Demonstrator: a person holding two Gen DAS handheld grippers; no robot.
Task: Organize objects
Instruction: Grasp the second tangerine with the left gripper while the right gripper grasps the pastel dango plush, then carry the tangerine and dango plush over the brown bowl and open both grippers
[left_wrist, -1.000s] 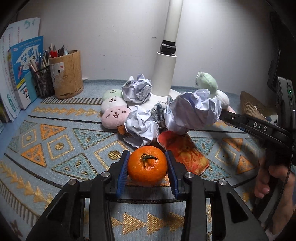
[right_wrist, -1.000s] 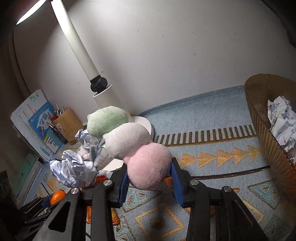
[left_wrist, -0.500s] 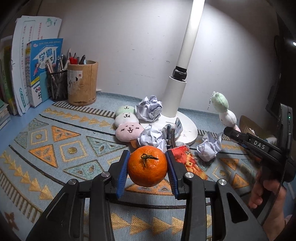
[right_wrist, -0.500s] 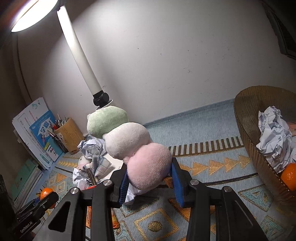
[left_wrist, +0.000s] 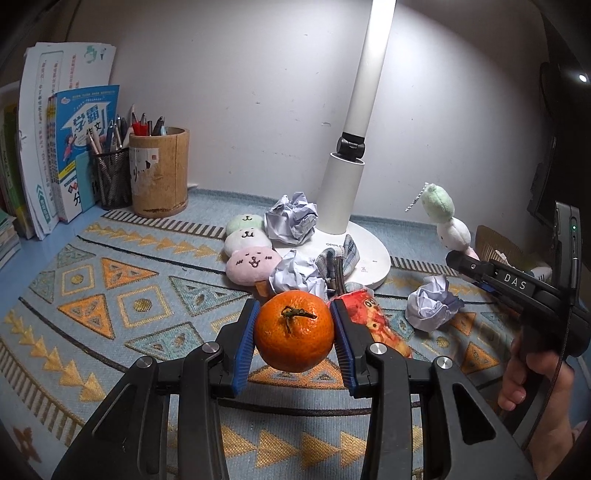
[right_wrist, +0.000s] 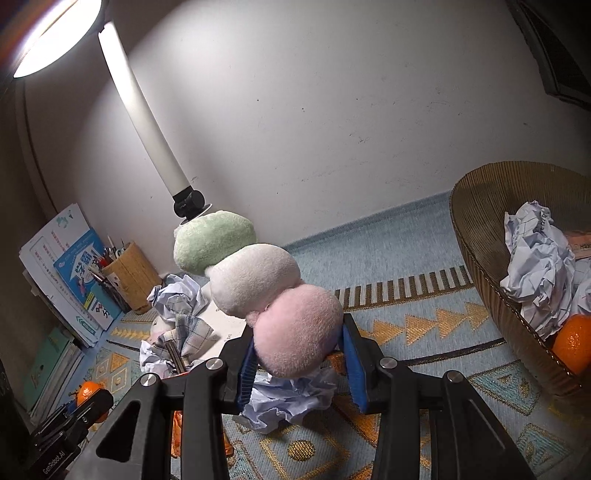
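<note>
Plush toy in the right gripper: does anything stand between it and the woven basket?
Nothing visible does. The plush toy is held above the mat, and only bare mat lies between it and the basket on the right.

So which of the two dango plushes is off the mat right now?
The one clamped by its pink ball in the right hand-held gripper, faces unseen. The other dango plush lies on the mat by the lamp base, faces up.

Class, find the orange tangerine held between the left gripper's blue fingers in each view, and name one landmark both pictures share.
Left wrist view: orange tangerine at lower centre, clamped between the blue fingers.
Right wrist view: far lower left, small, partly hidden.
Shared landmark: white lamp post.
</note>
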